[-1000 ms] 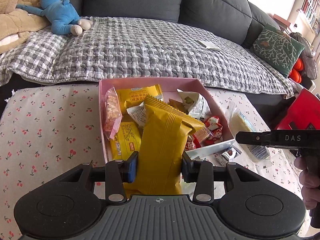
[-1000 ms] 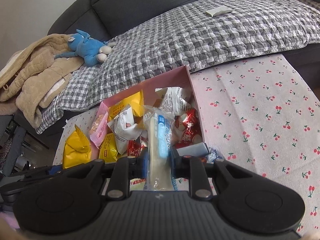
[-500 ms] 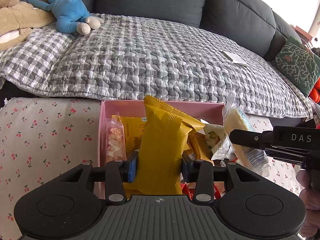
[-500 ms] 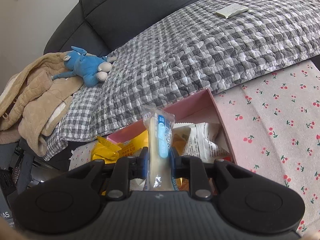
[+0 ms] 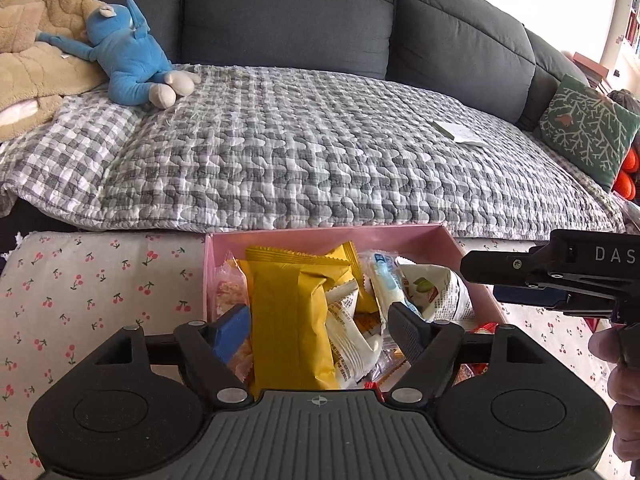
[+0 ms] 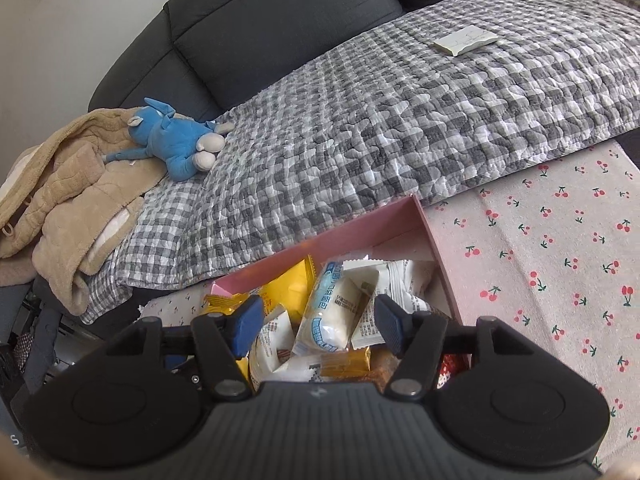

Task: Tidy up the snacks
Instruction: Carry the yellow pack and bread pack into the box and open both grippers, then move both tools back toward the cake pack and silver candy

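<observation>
A pink box (image 5: 412,240) on the cherry-print table holds several snack packets. My left gripper (image 5: 316,330) is open over its near end; the big yellow packet (image 5: 292,320) lies between the spread fingers, resting on the pile. My right gripper (image 6: 318,322) is open over the same pink box (image 6: 360,228); the clear blue-printed packet (image 6: 330,312) lies loose on the pile between its fingers. That packet also shows in the left wrist view (image 5: 386,286), and the right gripper's body (image 5: 560,276) is at the right.
A grey sofa with a checked quilt (image 5: 320,148) runs right behind the table. On it lie a blue plush toy (image 5: 124,56), a beige blanket (image 6: 60,184), a paper slip (image 6: 466,42) and a green cushion (image 5: 588,128). The cherry-print tablecloth (image 6: 560,280) extends right.
Both grippers have opened. The yellow packet and the blue-printed packet, held a moment ago, now lie in the pink box. Both grippers came forward over the box.
</observation>
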### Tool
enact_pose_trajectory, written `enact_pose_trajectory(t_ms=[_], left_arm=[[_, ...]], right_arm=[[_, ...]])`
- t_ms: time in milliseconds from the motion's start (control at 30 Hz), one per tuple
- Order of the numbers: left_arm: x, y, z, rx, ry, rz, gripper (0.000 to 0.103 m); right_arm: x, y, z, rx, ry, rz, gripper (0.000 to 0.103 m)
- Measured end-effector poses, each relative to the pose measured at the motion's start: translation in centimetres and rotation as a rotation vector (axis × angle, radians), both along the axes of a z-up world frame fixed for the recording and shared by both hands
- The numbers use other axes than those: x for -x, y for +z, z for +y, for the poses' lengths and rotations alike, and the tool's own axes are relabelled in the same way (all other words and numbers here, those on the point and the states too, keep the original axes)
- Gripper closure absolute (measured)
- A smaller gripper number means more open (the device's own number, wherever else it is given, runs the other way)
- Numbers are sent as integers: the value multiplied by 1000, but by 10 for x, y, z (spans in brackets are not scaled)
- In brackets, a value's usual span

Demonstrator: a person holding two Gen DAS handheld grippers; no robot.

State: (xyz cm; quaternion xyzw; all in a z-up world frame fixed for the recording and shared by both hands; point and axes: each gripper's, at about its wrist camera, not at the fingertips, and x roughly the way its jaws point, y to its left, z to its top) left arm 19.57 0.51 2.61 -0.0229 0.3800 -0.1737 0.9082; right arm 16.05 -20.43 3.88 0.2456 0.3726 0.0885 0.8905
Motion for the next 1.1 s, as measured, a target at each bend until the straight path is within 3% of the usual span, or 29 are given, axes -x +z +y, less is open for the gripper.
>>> enact_pose_trajectory(t_ms=[433, 733, 1100], left_arm=[[62, 17, 19, -60, -71, -49, 11], [106, 13, 42, -97, -71, -73, 7], [134, -11, 32, -92, -124, -64, 7]], right_arm=[[60, 16, 5, 177, 51, -65, 13], [95, 7, 11, 262, 94, -84, 7], [119, -18, 9, 310, 92, -59, 3]])
